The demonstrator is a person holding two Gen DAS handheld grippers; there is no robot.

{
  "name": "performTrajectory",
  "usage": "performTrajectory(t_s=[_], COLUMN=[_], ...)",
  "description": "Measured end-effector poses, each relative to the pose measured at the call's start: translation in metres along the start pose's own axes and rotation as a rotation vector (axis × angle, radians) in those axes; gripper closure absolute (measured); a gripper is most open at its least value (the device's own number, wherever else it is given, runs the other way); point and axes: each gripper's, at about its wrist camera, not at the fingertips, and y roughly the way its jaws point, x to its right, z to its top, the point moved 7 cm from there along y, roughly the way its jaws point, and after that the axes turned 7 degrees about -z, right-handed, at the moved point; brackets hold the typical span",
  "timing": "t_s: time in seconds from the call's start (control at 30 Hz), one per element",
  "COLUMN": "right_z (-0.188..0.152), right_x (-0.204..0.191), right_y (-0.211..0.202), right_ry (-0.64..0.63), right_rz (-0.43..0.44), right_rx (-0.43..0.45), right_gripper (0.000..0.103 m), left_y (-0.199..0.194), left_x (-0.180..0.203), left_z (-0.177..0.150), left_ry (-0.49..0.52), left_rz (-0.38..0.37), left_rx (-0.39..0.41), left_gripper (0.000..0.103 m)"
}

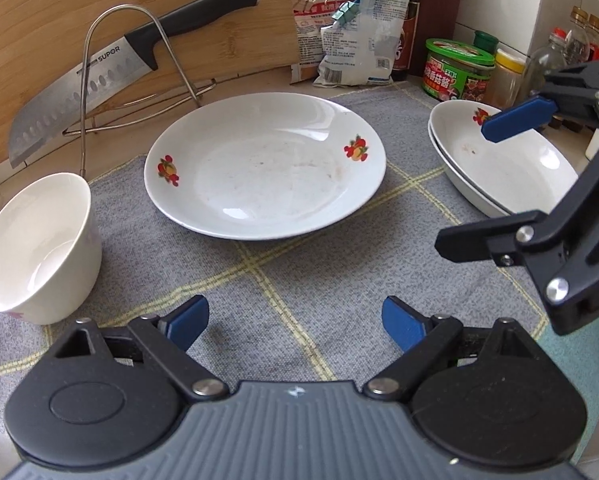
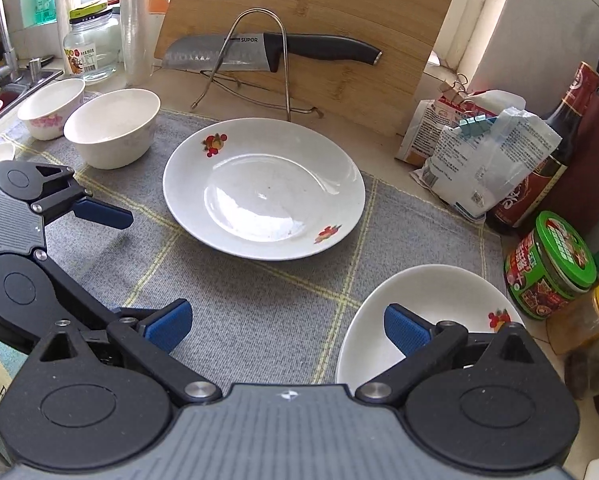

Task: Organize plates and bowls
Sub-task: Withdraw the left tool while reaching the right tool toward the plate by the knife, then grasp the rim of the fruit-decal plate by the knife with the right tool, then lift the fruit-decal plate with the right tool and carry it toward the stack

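Judging by the layout, the step in hand is collecting the lone plate (image 1: 265,166) onto the stacked plates (image 1: 503,164), so a claw should come in low at the near rim, one pad under the lip, and lift level. From the left: a white bowl (image 1: 39,246) stands at the mat's edge; the left claw (image 1: 295,326) hangs spread and empty over bare gray mat (image 1: 299,272) on the counter, the plate ahead and apart; the right claw (image 2: 287,326), likewise spread and empty, has its right pad above the stack's rim.
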Motion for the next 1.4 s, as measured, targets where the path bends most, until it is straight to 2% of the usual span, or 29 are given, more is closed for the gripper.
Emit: performTrajectory(t_s=[0.2,0.47,0.83,1.0,1.1,1.3,1.4], right_z=[0.024,0.047,0.069,0.075,0.079,0.083,0.08], right_x=[0.011,0.023,0.023,0.015,0.012,0.021,0.019], right_y=[0.03,0.068,0.126,0.142,0.146,0.146,0.144], right_ry=[-0.031,-0.066,-0.096,-0.096,-0.115,-0.059,-0.094], right_rz=[0.071,0.135,0.239,0.298,0.288,0.315,0.315], right_rx=[-0.002,-0.033,-0.146,-0.2,-0.199,-0.194,-0.176], right_gripper=[0.0,0.0,0.0,0.0,0.0,0.0,0.0], left_y=[0.012,0.022,0.025,0.024,0.024,0.025,0.025], left_x=[-0.007,-0.008,-0.01,-0.009,-0.009,-0.011,-0.012], left_z=[0.004,0.01,0.013,0.012,0.012,0.014,0.014], left_ry=[-0.033,-0.042,-0.041,-0.041,-0.041,-0.049,-0.051], left_rz=[0.014,0.029,0.029,0.028,0.028,0.032,0.034], left_rx=[-0.001,-0.002,-0.001,0.002,0.001,0.004,0.007], left_gripper=[0.01,0.001,0.0,0.0,0.0,0.0,0.0])
